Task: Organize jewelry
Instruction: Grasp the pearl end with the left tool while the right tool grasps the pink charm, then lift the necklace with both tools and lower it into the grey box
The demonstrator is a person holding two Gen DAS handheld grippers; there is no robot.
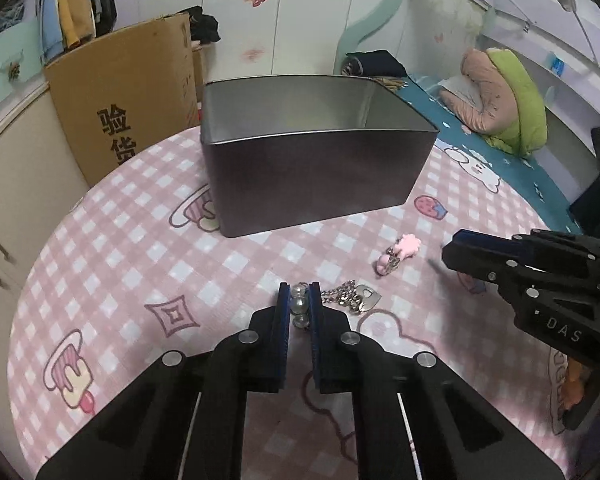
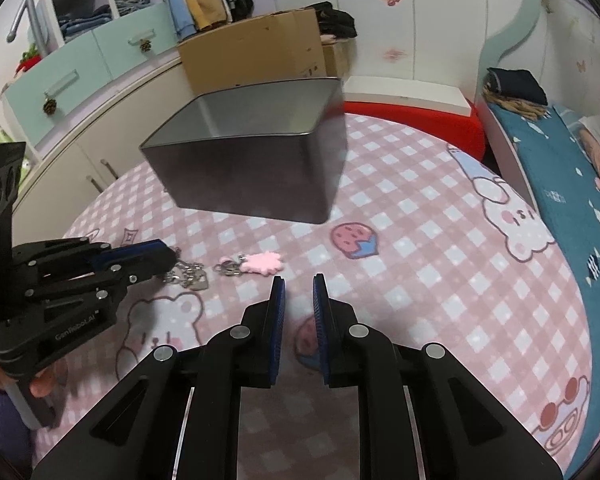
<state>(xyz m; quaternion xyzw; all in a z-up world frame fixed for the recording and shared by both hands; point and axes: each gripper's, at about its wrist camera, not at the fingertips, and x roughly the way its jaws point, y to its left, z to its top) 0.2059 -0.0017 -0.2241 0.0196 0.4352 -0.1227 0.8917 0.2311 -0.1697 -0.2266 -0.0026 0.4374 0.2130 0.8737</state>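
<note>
My left gripper [image 1: 299, 293] is shut on a string of clear beads [image 1: 299, 305] low over the pink checked cloth. A silver chain with a heart tag [image 1: 356, 298] lies just right of it, touching the cloth. A pink charm on a clasp [image 1: 400, 253] lies further right; it also shows in the right wrist view [image 2: 256, 263]. The dark open tin box [image 1: 312, 172] stands behind, and nothing shows inside it. My right gripper [image 2: 299, 284] is open and holds nothing, just right of the pink charm. The left gripper [image 2: 156, 258] covers part of the chain [image 2: 188, 274].
The cloth-covered table [image 2: 420, 280] has a round edge. A cardboard box [image 1: 128, 92] and cabinets stand behind left. A red stool [image 2: 416, 120] and a bed with blue bedding [image 2: 572, 208] lie at the right.
</note>
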